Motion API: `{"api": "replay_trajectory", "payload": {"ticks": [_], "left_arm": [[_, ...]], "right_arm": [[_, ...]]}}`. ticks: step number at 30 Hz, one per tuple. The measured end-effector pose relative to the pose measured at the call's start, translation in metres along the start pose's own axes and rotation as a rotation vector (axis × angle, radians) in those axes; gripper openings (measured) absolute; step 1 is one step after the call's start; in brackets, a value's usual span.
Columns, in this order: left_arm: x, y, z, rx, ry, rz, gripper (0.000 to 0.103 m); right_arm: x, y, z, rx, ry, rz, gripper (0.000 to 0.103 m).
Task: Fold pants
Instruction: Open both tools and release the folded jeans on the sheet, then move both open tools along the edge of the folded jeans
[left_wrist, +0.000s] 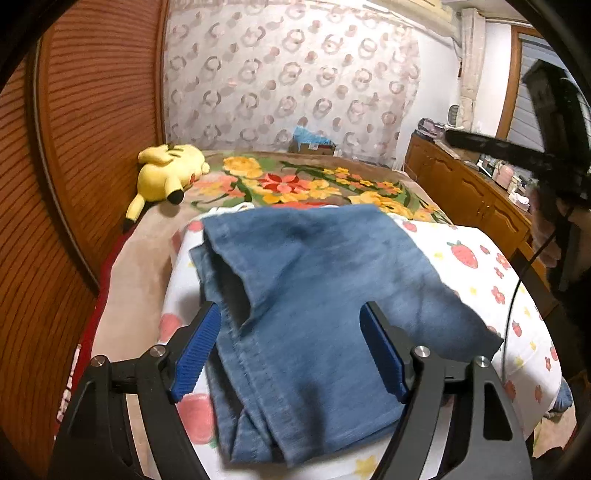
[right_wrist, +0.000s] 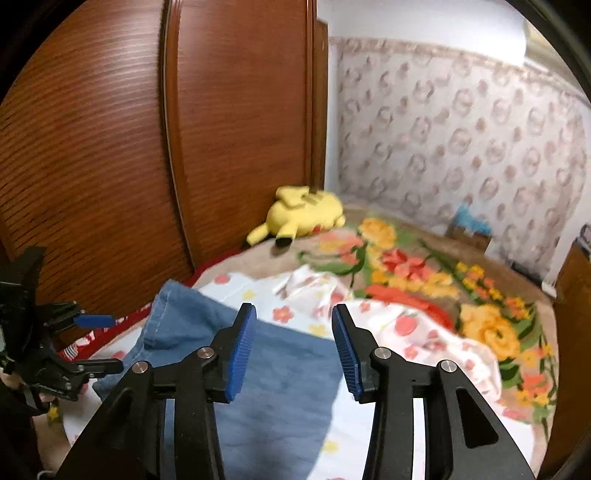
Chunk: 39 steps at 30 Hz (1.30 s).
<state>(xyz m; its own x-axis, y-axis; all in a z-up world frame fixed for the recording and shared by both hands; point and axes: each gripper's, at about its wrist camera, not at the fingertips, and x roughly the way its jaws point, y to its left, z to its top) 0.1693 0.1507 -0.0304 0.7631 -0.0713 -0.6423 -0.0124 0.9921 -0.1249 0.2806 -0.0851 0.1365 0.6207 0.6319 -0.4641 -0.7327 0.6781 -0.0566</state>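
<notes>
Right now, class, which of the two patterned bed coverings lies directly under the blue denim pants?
The white strawberry-print sheet lies under the blue denim pants; the brown floral blanket lies farther back beside the yellow plush toy.

My left gripper (left_wrist: 290, 314), a black two-finger tool with ribbed blue rubber pads (left_wrist: 194, 354), points forward and slightly down. Its jaws are spread wide apart, and nothing is clamped between them. In its own view the left finger sits at lower left and the right finger at lower right, each on a black hinged linkage with silver pivot pins.

My right gripper (right_wrist: 293, 321), the same black tool with blue pads (right_wrist: 242, 354), also points forward with its jaws parted, gripping nothing.

From the right wrist view, my left gripper (right_wrist: 92, 339) appears at the far left edge, seen side-on, fingers separated.
</notes>
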Motion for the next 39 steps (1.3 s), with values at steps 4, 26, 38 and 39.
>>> {"api": "replay_trajectory", "payload": {"ticks": [4, 26, 38, 39], "left_arm": [[-0.002, -0.014, 0.005, 0.023, -0.012, -0.013, 0.078], [-0.044, -0.082, -0.027, 0.117, -0.058, -0.038, 0.078], [-0.062, -0.098, -0.057, 0.132, -0.078, -0.05, 0.078], [-0.062, -0.098, -0.056, 0.133, -0.076, -0.048, 0.078]], "right_arm": [[-0.037, 0.01, -0.005, -0.014, -0.072, -0.015, 0.046], [-0.129, 0.042, -0.088, 0.034, -0.185, 0.02, 0.046], [-0.146, 0.051, -0.123, 0.128, -0.035, -0.016, 0.046], [-0.142, 0.05, -0.124, 0.144, -0.018, -0.028, 0.046]]}}
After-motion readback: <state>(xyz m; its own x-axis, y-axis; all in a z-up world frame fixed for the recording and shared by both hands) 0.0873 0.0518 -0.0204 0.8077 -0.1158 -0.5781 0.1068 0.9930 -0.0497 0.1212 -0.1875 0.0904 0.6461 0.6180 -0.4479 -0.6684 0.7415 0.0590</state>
